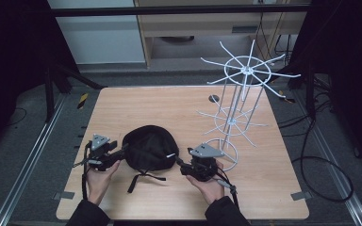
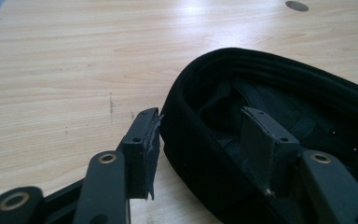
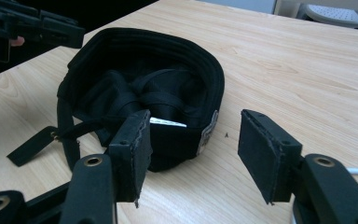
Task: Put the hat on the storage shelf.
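Both grippers closing in on the cap

Cap (image 1: 147,148) lies upturned on the worktop (image 1: 169,103); left gripper (image 2: 200,135) straddles its rim, fingers released; right gripper (image 3: 191,154) released, just short. Gripping and lifting remain.

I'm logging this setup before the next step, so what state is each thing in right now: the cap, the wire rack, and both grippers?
Cap: upside down on the table, hollow side up, strap trailing loose toward the person.
Wire rack: upright, nothing hanging on its arms.
Left gripper: open, jaws straddling the cap's rim, one outside and one inside, not pressing.
Right gripper: open, just short of the cap's rim, holding nothing.
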Available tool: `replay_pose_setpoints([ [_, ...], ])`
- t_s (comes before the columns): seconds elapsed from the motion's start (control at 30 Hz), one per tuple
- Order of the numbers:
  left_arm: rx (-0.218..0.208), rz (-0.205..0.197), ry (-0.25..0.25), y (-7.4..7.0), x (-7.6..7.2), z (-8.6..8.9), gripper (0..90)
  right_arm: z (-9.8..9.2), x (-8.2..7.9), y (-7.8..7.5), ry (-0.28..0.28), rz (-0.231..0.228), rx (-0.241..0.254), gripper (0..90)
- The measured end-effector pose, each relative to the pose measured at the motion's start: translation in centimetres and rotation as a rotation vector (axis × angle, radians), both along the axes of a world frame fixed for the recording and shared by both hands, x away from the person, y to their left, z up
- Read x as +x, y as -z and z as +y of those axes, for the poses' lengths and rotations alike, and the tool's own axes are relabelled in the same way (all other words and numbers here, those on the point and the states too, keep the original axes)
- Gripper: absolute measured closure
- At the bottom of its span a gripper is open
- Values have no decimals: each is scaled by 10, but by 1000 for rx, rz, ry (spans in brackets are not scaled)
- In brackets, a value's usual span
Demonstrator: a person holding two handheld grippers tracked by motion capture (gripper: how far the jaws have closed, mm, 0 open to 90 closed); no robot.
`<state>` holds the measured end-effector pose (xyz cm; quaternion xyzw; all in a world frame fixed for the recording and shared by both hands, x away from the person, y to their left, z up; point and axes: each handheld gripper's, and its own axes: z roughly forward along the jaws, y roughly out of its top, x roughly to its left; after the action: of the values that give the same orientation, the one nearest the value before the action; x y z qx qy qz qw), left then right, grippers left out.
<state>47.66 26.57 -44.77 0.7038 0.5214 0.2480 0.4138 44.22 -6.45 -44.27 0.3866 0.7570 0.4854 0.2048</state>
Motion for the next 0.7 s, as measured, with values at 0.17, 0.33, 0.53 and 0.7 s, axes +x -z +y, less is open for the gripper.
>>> replay_pose_setpoints([
  [0.17,8,2,-6,2,2,-3,477,11,8,5,13,9,3,447],
  [0.33,20,11,2,6,5,-4,465,20,17,9,29,11,12,453],
  [0.53,55,30,11,10,7,-9,465,32,29,14,43,13,20,454],
  [0.7,54,44,12,15,10,-8,480,38,36,16,53,33,12,466],
])
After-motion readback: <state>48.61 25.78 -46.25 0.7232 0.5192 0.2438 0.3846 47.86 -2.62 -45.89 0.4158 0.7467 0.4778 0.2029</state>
